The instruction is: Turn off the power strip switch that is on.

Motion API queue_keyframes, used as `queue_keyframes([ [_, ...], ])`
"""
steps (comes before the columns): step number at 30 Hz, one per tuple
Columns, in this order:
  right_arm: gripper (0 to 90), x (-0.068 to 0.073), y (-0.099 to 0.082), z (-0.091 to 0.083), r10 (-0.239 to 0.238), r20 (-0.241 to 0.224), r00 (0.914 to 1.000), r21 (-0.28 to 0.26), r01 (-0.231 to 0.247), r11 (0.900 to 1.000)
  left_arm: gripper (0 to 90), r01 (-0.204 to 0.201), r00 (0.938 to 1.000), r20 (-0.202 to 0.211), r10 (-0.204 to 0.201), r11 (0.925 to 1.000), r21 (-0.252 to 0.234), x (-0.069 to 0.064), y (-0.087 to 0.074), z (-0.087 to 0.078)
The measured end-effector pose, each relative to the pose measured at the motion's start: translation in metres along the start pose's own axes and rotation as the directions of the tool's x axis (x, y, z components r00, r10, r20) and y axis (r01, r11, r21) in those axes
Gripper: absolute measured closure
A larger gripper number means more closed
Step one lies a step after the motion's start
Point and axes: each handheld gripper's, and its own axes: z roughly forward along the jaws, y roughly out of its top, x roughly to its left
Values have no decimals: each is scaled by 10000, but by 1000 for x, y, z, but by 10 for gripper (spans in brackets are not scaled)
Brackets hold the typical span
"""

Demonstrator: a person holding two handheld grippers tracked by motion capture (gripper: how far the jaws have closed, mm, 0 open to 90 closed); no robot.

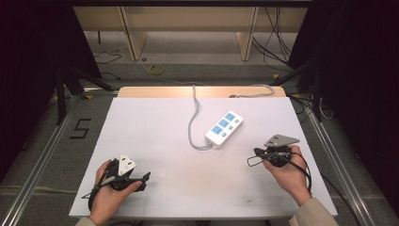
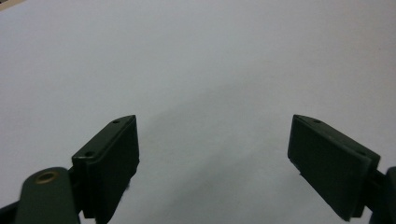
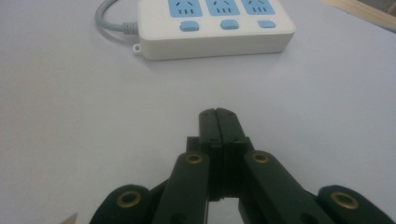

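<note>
A white power strip (image 1: 225,126) with blue sockets and blue switches lies right of the table's middle, and its grey cable (image 1: 192,123) runs off over the far edge. My left gripper (image 1: 145,181) rests low at the front left in a person's hand. Its jaws stand wide open (image 2: 213,120) over bare white tabletop, with nothing between them. My right gripper (image 1: 257,151) is held at the front right and points left toward the strip. Its jaws are pressed together (image 3: 218,112) on nothing. The power strip (image 3: 219,28) lies a short way ahead of them, untouched.
The white table (image 1: 155,127) has a wooden strip along its far edge. Beyond it are a grey floor, loose cables and wooden furniture legs. Metal rails run along both sides of the table, and dark stands rise at left and right.
</note>
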Motion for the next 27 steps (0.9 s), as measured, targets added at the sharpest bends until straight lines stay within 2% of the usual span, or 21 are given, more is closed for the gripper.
queue_keyframes([
  [27, 900, -11, 24, 13, 54, 231, 9997, 97, -57, 9999, 165, -27, 10000, 6, 27, 10000, 10, 0, 0, 1],
])
